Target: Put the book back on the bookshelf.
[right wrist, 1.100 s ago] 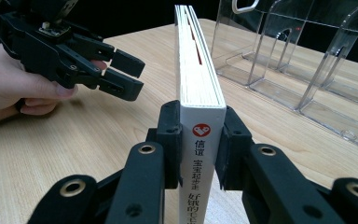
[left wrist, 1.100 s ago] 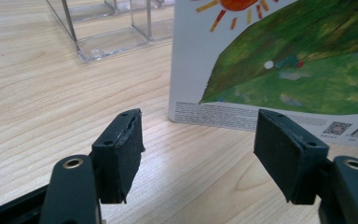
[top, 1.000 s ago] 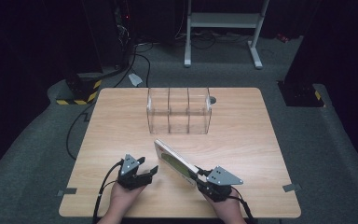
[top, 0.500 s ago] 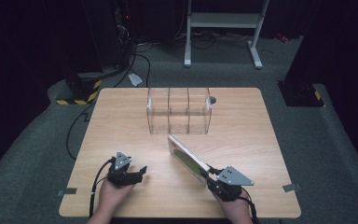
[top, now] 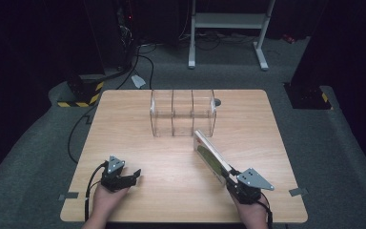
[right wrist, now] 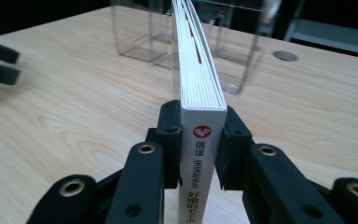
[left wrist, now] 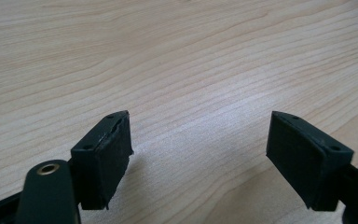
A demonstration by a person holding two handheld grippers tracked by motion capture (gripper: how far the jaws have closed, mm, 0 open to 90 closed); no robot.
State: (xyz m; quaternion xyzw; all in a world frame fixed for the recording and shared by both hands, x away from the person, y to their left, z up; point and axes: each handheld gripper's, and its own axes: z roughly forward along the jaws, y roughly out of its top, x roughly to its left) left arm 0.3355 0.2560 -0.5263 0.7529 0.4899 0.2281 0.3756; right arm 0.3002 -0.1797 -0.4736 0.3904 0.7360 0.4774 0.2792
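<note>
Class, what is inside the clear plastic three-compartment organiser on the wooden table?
The clear plastic organiser holds nothing visible in its compartments; the white book hides a low corner.

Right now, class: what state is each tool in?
Left tool: open, nothing between its jaws; they have just been opening.
Right tool: closed on the book, gripped near its spine.
</note>
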